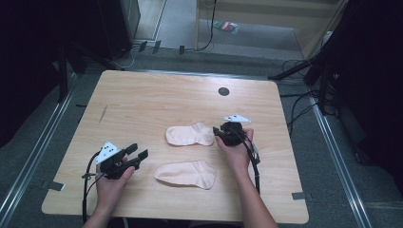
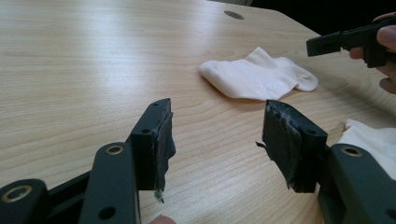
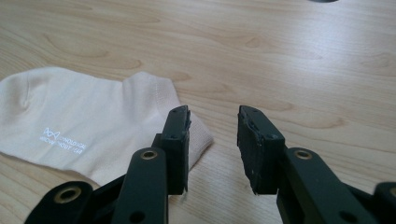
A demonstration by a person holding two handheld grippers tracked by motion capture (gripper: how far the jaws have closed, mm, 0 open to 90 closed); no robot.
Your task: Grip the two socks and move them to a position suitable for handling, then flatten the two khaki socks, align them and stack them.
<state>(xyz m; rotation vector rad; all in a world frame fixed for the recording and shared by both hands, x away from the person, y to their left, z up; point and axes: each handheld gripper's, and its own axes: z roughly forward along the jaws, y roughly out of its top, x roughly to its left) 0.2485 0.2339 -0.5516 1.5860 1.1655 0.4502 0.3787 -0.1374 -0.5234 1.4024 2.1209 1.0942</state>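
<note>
Socks are lying flat near the table's [image 1: 142,95] front edge, the far sock [image 1: 190,135] behind the near sock [image 1: 187,174]. The right gripper [image 1: 219,134] is hovering open-jawed at the far sock's cuff, probably for grasping it. The left gripper [image 1: 140,152] is waiting open beside the near sock.

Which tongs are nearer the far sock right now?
Right. The right tongs sit open at the far sock's right end; the left tongs hang open well off to its near left, apart from it.
</note>
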